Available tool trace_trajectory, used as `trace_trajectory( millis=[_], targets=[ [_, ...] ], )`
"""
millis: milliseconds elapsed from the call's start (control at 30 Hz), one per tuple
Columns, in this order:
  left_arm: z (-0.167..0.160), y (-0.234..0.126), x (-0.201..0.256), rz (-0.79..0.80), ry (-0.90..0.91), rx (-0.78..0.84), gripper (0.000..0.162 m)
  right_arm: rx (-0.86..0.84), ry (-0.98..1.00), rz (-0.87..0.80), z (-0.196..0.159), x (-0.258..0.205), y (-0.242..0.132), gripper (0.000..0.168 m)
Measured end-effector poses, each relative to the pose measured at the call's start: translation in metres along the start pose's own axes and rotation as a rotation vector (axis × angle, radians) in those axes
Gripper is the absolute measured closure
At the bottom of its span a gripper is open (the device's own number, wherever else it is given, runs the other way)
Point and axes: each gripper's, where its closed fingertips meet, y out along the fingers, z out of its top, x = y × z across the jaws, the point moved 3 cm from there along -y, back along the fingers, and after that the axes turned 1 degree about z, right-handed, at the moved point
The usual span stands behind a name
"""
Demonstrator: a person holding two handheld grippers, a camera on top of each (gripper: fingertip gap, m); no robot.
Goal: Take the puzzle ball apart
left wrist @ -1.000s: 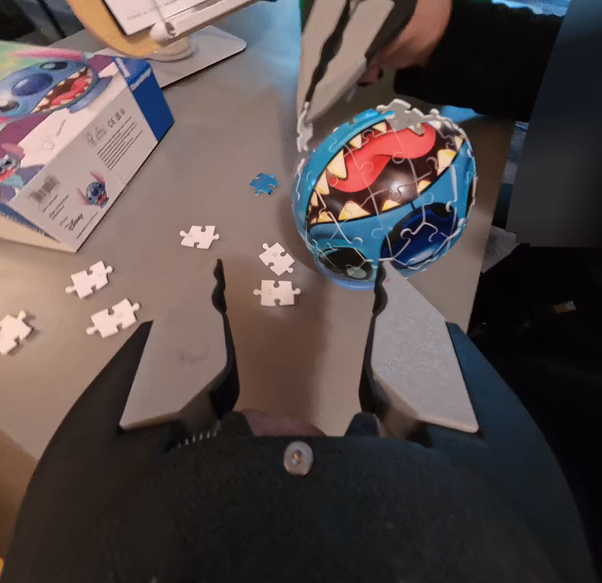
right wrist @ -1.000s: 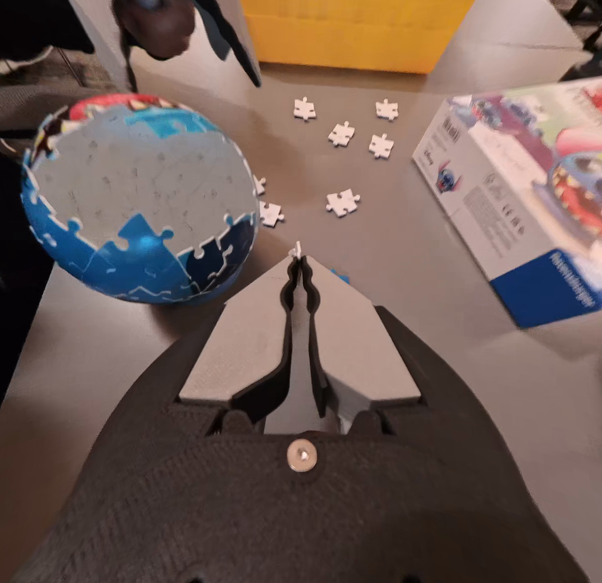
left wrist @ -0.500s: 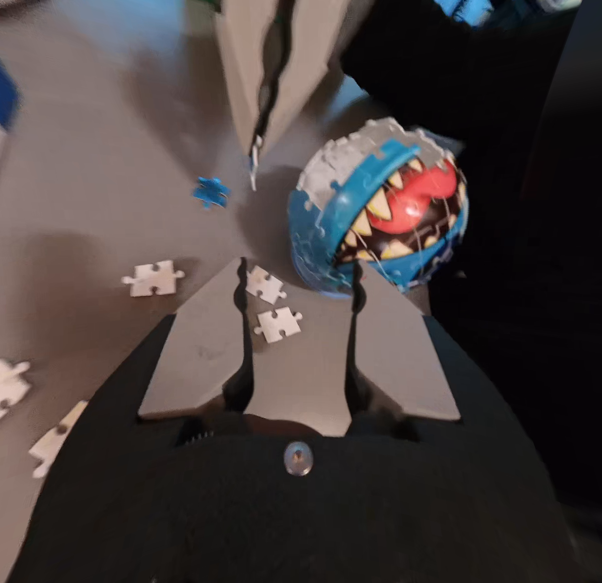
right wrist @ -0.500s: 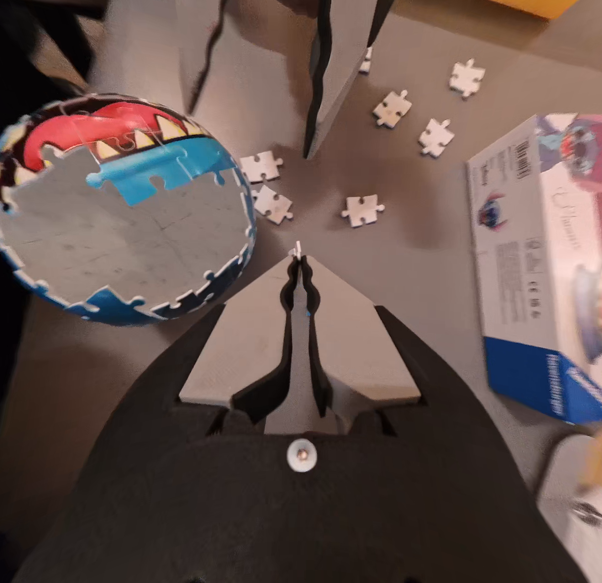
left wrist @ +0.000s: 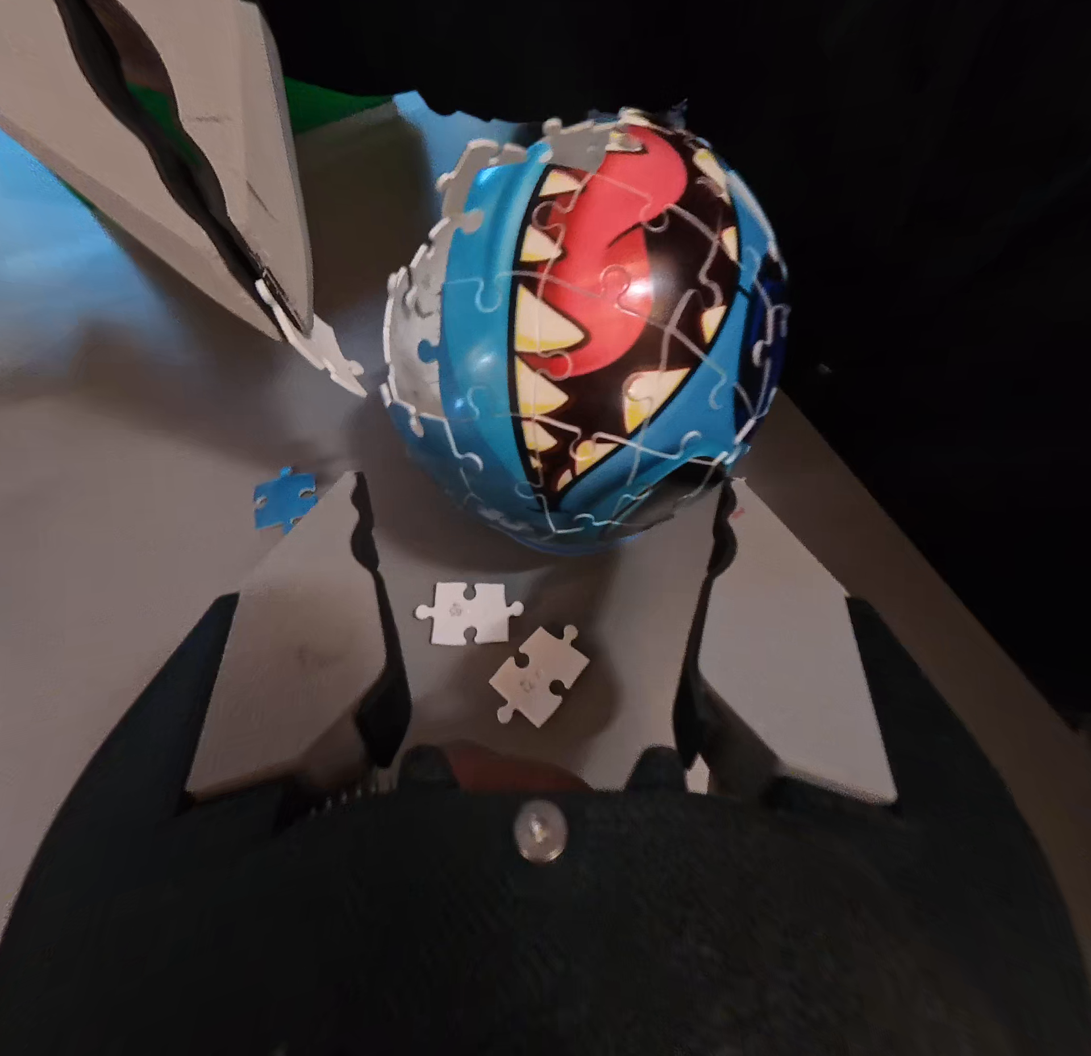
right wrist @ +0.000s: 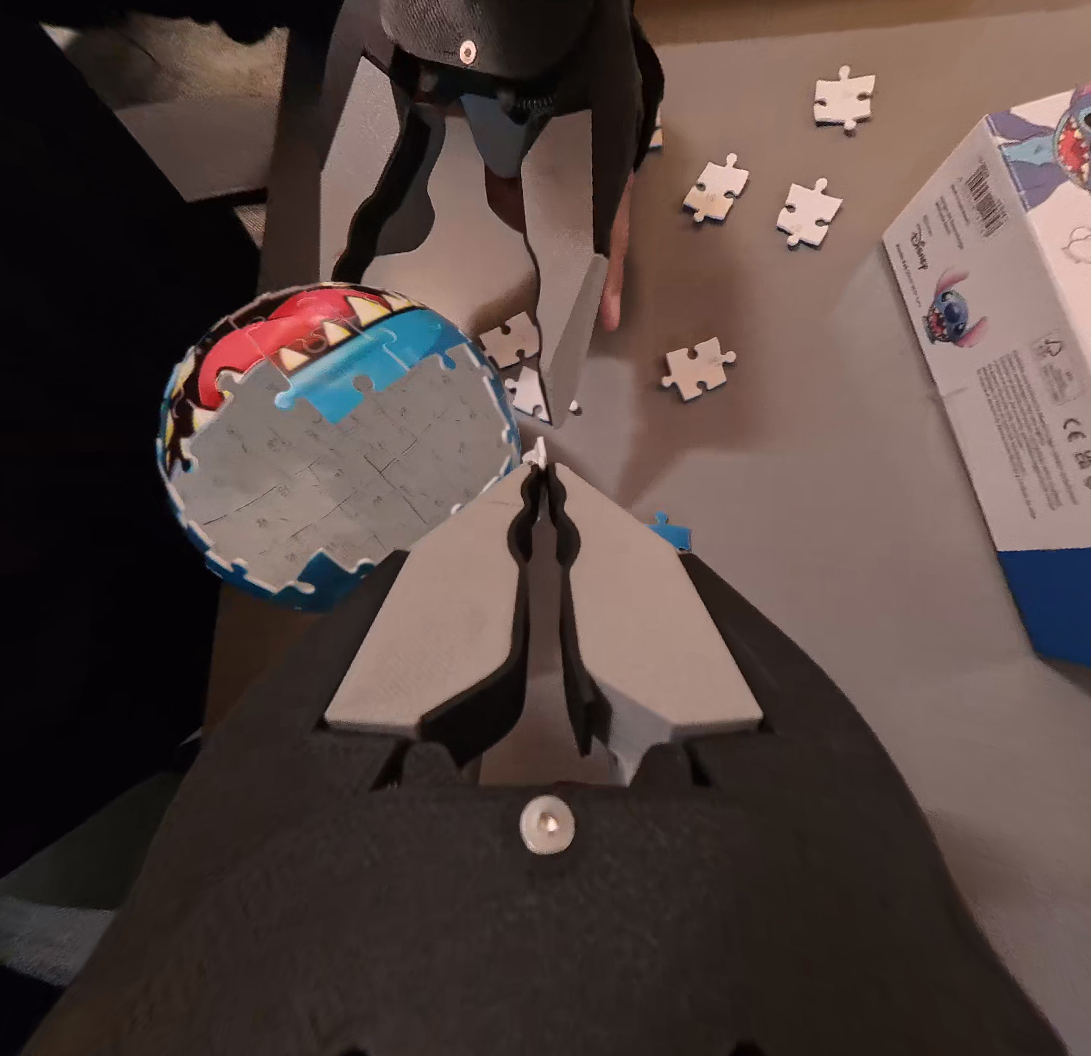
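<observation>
The puzzle ball (left wrist: 590,342), blue with a red tongue and teeth, rests on the grey table (left wrist: 118,437) near its right edge. Part of its shell is gone, showing the grey insides of its pieces (right wrist: 336,472). My left gripper (left wrist: 543,481) is open, its tips at the ball's near underside; it is empty. In the right wrist view it (right wrist: 454,313) reaches in from above the ball (right wrist: 354,372). My right gripper (right wrist: 540,466) is shut on a white puzzle piece (right wrist: 537,450), just beside the ball's open side. It also shows in the left wrist view (left wrist: 280,310) with the piece (left wrist: 324,351).
Loose white pieces (left wrist: 469,614) (left wrist: 540,679) lie between my left fingers, a blue piece (left wrist: 283,499) to the left. Several more white pieces (right wrist: 699,366) lie toward the puzzle box (right wrist: 1015,331). The table edge (left wrist: 885,526) runs close on the ball's right.
My left gripper has come closer to the ball and opened wider. My right gripper, still shut on the piece, has dropped close beside the ball's open side.
</observation>
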Motion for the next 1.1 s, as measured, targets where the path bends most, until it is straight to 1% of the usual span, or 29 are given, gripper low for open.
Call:
trace_trajectory(
  millis=[100, 133, 167, 233, 300, 367, 433, 467, 533, 633, 667, 700, 800, 900, 967, 1100],
  targets=[
    [-0.001, 0.005, 0.005, -0.052, 0.006, 0.014, 0.055, -0.04, 0.014, -0.083, -0.001, 0.004, 0.001, 0.168],
    [-0.001, 0.005, 0.007, -0.076, -0.018, 0.007, 0.06, -0.052, 0.039, -0.126, -0.007, 0.009, 0.0, 0.168],
    [-0.002, 0.005, 0.009, -0.079, -0.04, 0.004, 0.061, -0.059, 0.062, -0.165, -0.014, 0.013, -0.002, 0.168],
    [0.001, -0.001, 0.013, -0.085, -0.076, 0.022, 0.064, -0.019, 0.052, -0.194, -0.026, 0.013, -0.007, 0.168],
    [0.009, -0.007, 0.02, -0.096, -0.116, 0.091, 0.066, 0.048, 0.025, -0.216, -0.035, 0.009, -0.01, 0.168],
    [0.014, -0.01, 0.026, -0.094, -0.158, 0.135, 0.071, 0.101, 0.035, -0.2, -0.042, 0.003, -0.008, 0.168],
    [0.014, -0.013, 0.032, -0.053, -0.173, 0.137, 0.067, 0.168, 0.05, -0.192, -0.043, -0.003, -0.007, 0.168],
    [0.01, -0.013, 0.033, -0.001, -0.154, 0.118, 0.062, 0.191, 0.038, -0.201, -0.044, -0.006, -0.009, 0.168],
    [0.002, -0.015, 0.034, 0.095, -0.096, 0.08, 0.059, 0.189, -0.004, -0.25, -0.045, -0.008, -0.013, 0.168],
    [-0.002, -0.009, 0.028, 0.176, -0.083, 0.039, 0.055, 0.173, -0.069, -0.288, -0.033, -0.005, -0.022, 0.168],
    [-0.002, -0.006, 0.03, 0.164, -0.096, 0.033, 0.056, 0.167, -0.082, -0.286, -0.026, -0.003, -0.023, 0.168],
    [-0.001, -0.003, 0.033, 0.142, -0.106, 0.032, 0.06, 0.162, -0.1, -0.272, -0.018, -0.003, -0.023, 0.168],
    [0.001, -0.001, 0.04, 0.128, -0.104, 0.028, 0.058, 0.145, -0.211, -0.226, 0.007, -0.012, -0.018, 0.168],
    [0.003, -0.01, 0.041, 0.145, -0.109, 0.045, 0.06, 0.057, -0.315, -0.19, 0.022, -0.015, -0.003, 0.168],
    [0.002, -0.021, 0.038, 0.161, -0.117, 0.06, 0.068, -0.007, -0.367, -0.143, 0.029, -0.016, 0.008, 0.168],
    [0.001, -0.04, 0.023, 0.246, -0.154, 0.142, 0.092, -0.149, -0.446, -0.067, 0.038, -0.017, 0.022, 0.168]
  ],
)
